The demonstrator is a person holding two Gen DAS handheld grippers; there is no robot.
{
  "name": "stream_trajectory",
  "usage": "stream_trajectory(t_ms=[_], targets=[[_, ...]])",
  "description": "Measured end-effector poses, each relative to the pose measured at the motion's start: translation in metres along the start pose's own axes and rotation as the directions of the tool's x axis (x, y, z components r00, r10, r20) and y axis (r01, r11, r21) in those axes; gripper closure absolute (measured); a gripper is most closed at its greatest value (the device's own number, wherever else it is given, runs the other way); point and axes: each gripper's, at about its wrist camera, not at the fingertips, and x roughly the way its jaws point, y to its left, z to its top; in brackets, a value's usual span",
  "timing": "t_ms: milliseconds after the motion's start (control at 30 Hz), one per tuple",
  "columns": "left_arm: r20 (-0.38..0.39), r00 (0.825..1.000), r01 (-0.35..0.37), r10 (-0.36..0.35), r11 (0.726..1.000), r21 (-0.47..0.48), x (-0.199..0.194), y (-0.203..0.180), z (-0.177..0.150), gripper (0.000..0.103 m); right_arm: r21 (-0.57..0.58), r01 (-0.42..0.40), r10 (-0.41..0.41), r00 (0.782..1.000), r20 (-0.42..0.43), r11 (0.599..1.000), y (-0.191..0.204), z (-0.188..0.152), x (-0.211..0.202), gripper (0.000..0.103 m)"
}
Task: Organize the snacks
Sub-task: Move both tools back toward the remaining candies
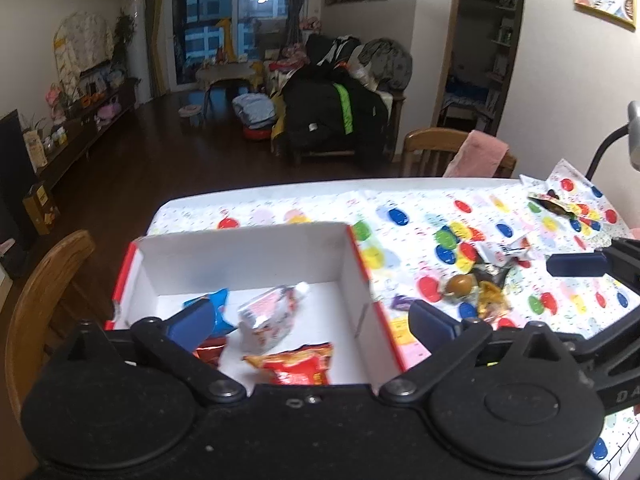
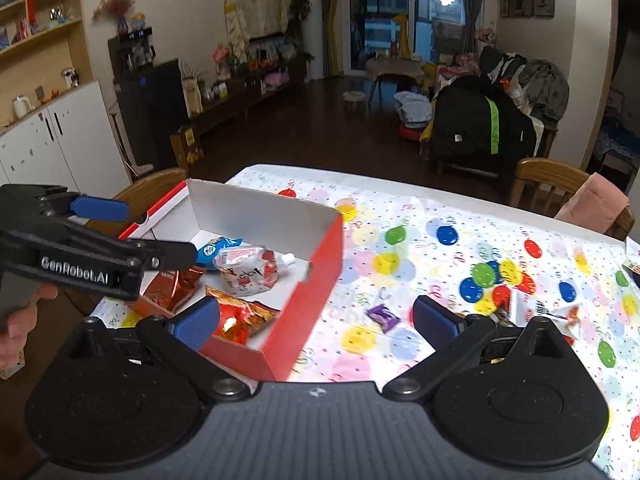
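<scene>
Both tongs hang spread and empty, the left tongs (image 1: 312, 318) over the box (image 1: 244, 256), the right tongs (image 2: 316, 320) beside its red wall. Inside lie a blue packet (image 1: 218, 306), a spouted pouch (image 1: 268, 316) and a red bag (image 1: 296, 366), all light and crinkly. Loose snacks wait toward the table's right edge: a purple candy (image 2: 383, 317), a brown egg-like piece (image 1: 460, 285) (probably slippery) and foil wrappers (image 1: 494, 300). I'd pinch each by its crimped end; the box wall stands in the way
</scene>
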Motion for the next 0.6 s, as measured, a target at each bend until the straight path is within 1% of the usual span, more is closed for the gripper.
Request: stream_trajectory(t_ms=[133, 233, 367, 467, 600], targets=[[0.028, 1.000, 0.011, -0.011, 1.000, 0.019, -0.001, -0.024, -0.003, 0.000, 0.008, 0.027, -0.027, 0.999, 0.039, 1.000, -0.027, -0.022, -0.021, 0.000], [0.029, 0.999, 0.026, -0.027, 0.999, 0.027, 0.004, -0.044, -0.005, 0.000, 0.036, 0.052, -0.054, 0.997, 0.052, 0.998, -0.050, -0.033, -0.032, 0.000], [0.018, 0.998, 0.060, -0.061, 0.998, 0.016, 0.014, -0.069, -0.005, 0.000, 0.053, 0.120, -0.124, 0.990, 0.067, 0.991, -0.077, -0.049, -0.043, 0.000], [0.013, 0.996, 0.092, -0.092, 0.996, 0.021, 0.025, -0.090, -0.006, 0.000, 0.065, 0.145, -0.148, 0.988, 0.051, 0.987, -0.099, -0.061, -0.043, 0.000], [-0.005, 0.994, 0.105, -0.105, 0.994, 0.042, 0.048, -0.117, -0.006, 0.000, 0.091, 0.165, -0.167, 0.986, 0.011, 0.982, -0.126, -0.077, -0.038, 0.000]])
